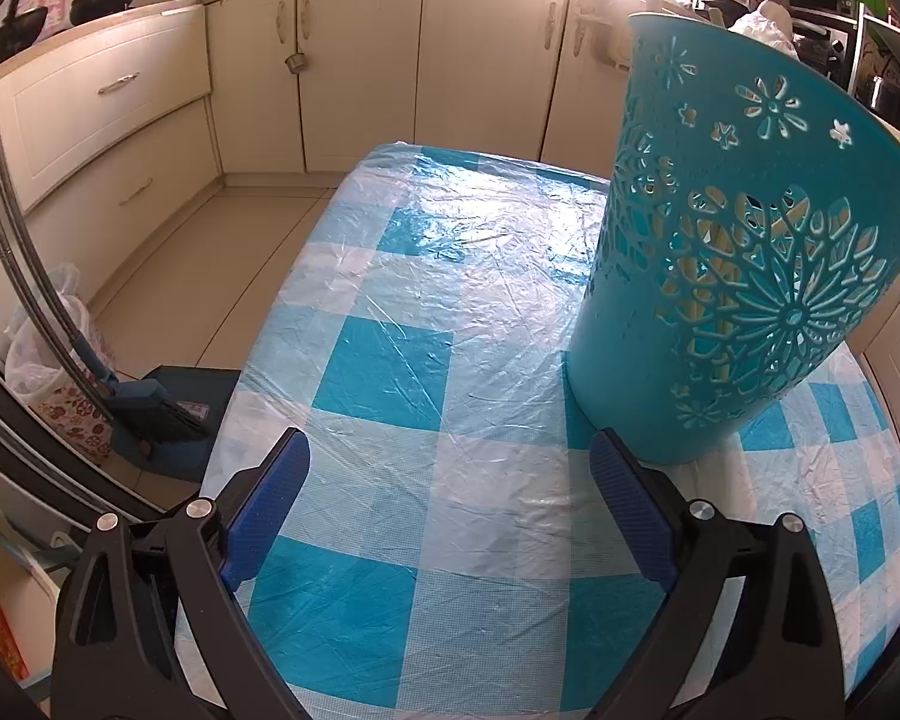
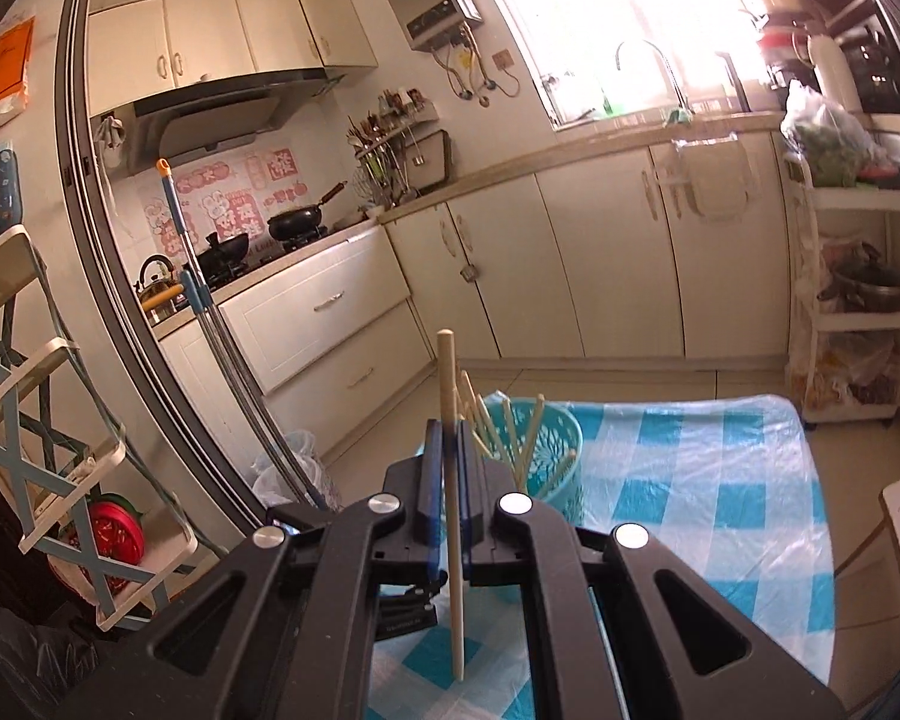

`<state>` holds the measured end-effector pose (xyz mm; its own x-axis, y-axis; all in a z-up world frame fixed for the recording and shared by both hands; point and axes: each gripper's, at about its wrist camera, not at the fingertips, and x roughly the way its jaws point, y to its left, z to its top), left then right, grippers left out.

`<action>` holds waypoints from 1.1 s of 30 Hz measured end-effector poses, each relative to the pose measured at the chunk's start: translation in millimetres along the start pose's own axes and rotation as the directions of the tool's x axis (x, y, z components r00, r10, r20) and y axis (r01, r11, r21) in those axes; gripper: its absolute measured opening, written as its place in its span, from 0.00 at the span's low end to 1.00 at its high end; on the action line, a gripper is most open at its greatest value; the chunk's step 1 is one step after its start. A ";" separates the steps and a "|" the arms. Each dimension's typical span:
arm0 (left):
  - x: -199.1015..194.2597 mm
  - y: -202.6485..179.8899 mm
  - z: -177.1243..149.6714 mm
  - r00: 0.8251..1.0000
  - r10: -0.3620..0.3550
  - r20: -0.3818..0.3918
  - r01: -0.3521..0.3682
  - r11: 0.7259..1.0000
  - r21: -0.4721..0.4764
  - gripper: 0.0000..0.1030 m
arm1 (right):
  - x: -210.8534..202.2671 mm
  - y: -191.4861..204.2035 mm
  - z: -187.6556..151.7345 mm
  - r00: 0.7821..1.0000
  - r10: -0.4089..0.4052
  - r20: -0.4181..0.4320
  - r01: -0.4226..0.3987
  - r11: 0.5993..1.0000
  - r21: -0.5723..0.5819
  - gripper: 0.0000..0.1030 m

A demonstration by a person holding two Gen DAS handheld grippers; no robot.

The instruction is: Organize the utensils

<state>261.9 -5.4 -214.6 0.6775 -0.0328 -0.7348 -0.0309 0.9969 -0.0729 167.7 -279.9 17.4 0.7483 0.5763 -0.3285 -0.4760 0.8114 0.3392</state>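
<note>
A single wooden chopstick (image 2: 453, 516) stands nearly upright at the centre of the right wrist view, pinched partway along its length by the right hand-held gripper (image 2: 447, 456), whose jaws are closed tight on it. Its blunt top rises above the pads and its thin tip hangs free below them, over the checked tabletop (image 2: 690, 480). Just beyond the gripper, at centre frame, sits the teal holder (image 2: 561, 450), open-topped, with several more chopsticks (image 2: 531, 438) leaning inside.

In the left wrist view the same teal holder (image 1: 744, 252) fills the right side, standing on the tabletop (image 1: 390, 360). The left hand-held gripper (image 1: 450, 516) is spread wide and holds nothing; its right pad is close beside the holder's base, and contact cannot be made out.

The likely trouble: the long stick is held at one narrow spot, so it could pivot or slip. Lowered off-line, its tip could catch the rim or the sticks already inside and tip the light, unheld holder.
</note>
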 end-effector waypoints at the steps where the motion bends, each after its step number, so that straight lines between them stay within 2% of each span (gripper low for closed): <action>1: 0.0 0.0 0.0 1.000 0.001 0.000 -0.001 1.000 0.000 0.88 | -1.5 2.0 7.6 1.000 0.001 0.013 -0.001 1.000 -0.011 0.05; 8: 0.7 -0.1 -0.4 1.000 -0.001 0.000 0.001 1.000 -0.001 0.88 | 5.4 15.7 50.2 0.994 -0.012 0.110 0.021 0.996 -0.085 0.05; 11: 1.5 -0.3 -1.0 1.000 -0.002 0.000 0.002 1.000 -0.003 0.88 | 20.8 13.7 53.1 0.993 -0.026 0.116 0.037 0.995 -0.094 0.05; 14: 2.0 0.5 -1.9 1.000 -0.006 0.002 0.006 1.000 -0.005 0.88 | 47.1 10.2 43.6 0.995 -0.063 0.077 0.071 0.992 -0.106 0.05; 21: 1.6 1.5 -3.1 1.000 -0.013 0.002 0.013 1.000 -0.007 0.88 | 105.2 -12.5 -5.1 0.988 -0.117 -0.100 0.110 0.991 -0.072 0.05; 24: 1.6 1.7 -2.7 1.000 -0.013 0.002 0.013 1.000 -0.007 0.88 | 115.0 -19.8 -17.8 0.980 -0.132 -0.146 0.125 0.991 -0.055 0.05; 28: 1.4 1.0 -3.4 1.000 -0.010 0.002 0.010 1.000 -0.005 0.89 | 110.4 -18.9 -23.5 0.979 -0.133 -0.155 0.129 0.991 -0.039 0.06; 30: 0.9 -0.7 -3.4 1.000 -0.005 0.003 0.005 1.000 0.000 0.90 | 104.8 -18.4 -27.5 0.978 -0.140 -0.158 0.136 0.990 -0.031 0.10; 32: -0.2 -1.6 -2.4 1.000 0.000 0.006 0.000 1.000 0.008 0.91 | 96.3 -16.4 -31.1 0.976 -0.154 -0.153 0.153 0.988 -0.018 0.31; 33: -1.1 -2.9 -2.4 1.000 0.004 0.004 -0.004 1.000 0.015 0.91 | 93.2 -16.0 -33.2 0.975 -0.165 -0.150 0.165 0.986 -0.013 0.49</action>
<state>259.4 -8.5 -215.2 0.6805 -0.0286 -0.7322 -0.0224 0.9980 -0.0597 229.7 -235.9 -48.0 0.7386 0.4424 -0.5087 -0.3519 0.8966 0.2689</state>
